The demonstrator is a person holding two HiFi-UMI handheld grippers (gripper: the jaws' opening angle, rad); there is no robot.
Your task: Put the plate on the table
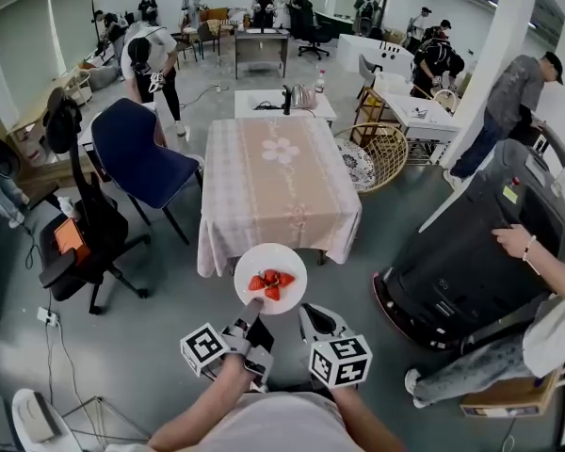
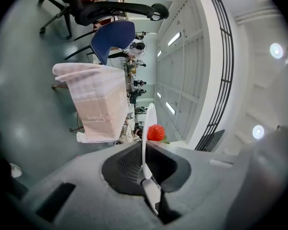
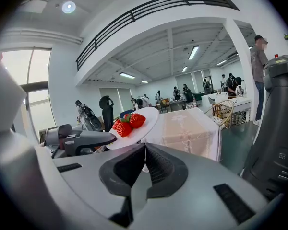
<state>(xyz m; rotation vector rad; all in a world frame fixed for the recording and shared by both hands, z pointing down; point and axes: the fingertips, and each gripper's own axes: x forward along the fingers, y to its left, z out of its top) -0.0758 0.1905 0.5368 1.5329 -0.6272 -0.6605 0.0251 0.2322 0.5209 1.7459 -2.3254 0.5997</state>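
Plate (image 1: 268,256) hangs in the air just short of the worktop's (image 1: 278,182) near edge, over the grey floor (image 1: 160,290) and clear of the cloth. Your left tongs (image 1: 255,322) are clenched on the plate's rim, on the side away from the worktop. In the left gripper view the white plate (image 2: 148,123) runs edge-on straight down between the jaws, which press it from both sides.

Three red strawberries (image 1: 271,282) lie bunched together on the half of the plate farther from the worktop.

Your right tongs (image 1: 307,314) are closed on nothing. In the right gripper view their jaws meet in a thin line. The plate (image 3: 145,122) with its strawberries (image 3: 127,123) floats just beyond the tips, between them and the worktop (image 3: 189,131).

The worktop carries a pale pink checked cloth (image 1: 264,210) with a flower motif near its middle. A blue chair (image 1: 141,158) stands just left of the worktop and a wicker basket (image 1: 384,153) just right of it. A black machine (image 1: 471,252) stands to the right of the worktop's near corner, with a person's hand (image 1: 513,241) resting on it.
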